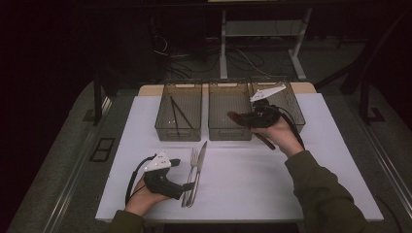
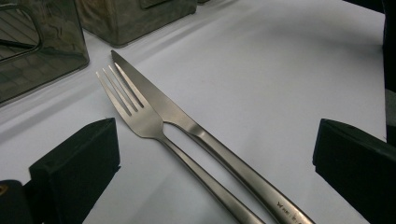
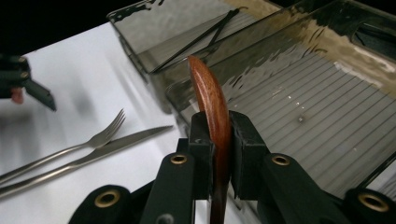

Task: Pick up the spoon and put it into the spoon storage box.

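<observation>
My right gripper [image 1: 248, 119] [image 3: 217, 135] is shut on a brown wooden spoon [image 1: 236, 117] [image 3: 211, 93], held edge-on over the front right part of the middle bin [image 1: 228, 132] [image 3: 299, 107]. The spoon's handle [image 1: 266, 141] sticks out below the hand. My left gripper [image 1: 182, 174] [image 2: 210, 144] rests on the white table at the near left, its jaws open. A steel fork [image 1: 194, 160] [image 2: 140, 116] [image 3: 100, 137] and a steel knife [image 1: 201, 156] [image 2: 187, 121] [image 3: 130, 139] lie side by side, with their handles between those jaws and untouched by them.
Three translucent bins stand in a row at the back. The left bin [image 1: 177, 132] [image 3: 154, 28] holds black chopsticks [image 1: 177, 114] [image 3: 201, 39]. The right bin [image 1: 294, 109] is behind my right hand. The white mat [image 1: 243, 189] runs to the table's front edge.
</observation>
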